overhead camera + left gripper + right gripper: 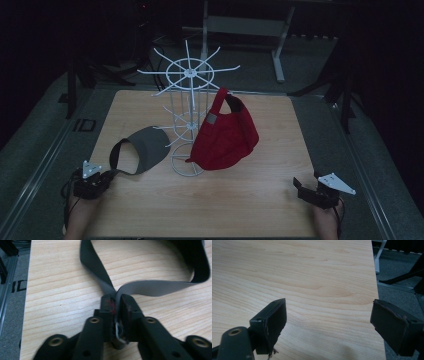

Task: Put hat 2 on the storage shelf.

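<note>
Two caps share the wooden table [260,200]: a grey visor [142,149] lying flat at the foot of the white wire rack [187,120], and a red cap [225,132] hanging from one of its prongs. The left gripper [115,305] pinches the visor's strap [100,270] between its clenched jaws. The right gripper [328,322] rests near the table's right edge, jaws spread wide with nothing between them.

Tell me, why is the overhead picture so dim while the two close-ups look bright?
High view: dark all round, only the table faintly lit. Left gripper view: bright, the jaws' base blurred, the grey visor strap sharp. Right gripper view: evenly lit wood, soft near jaws, no glare.
</note>
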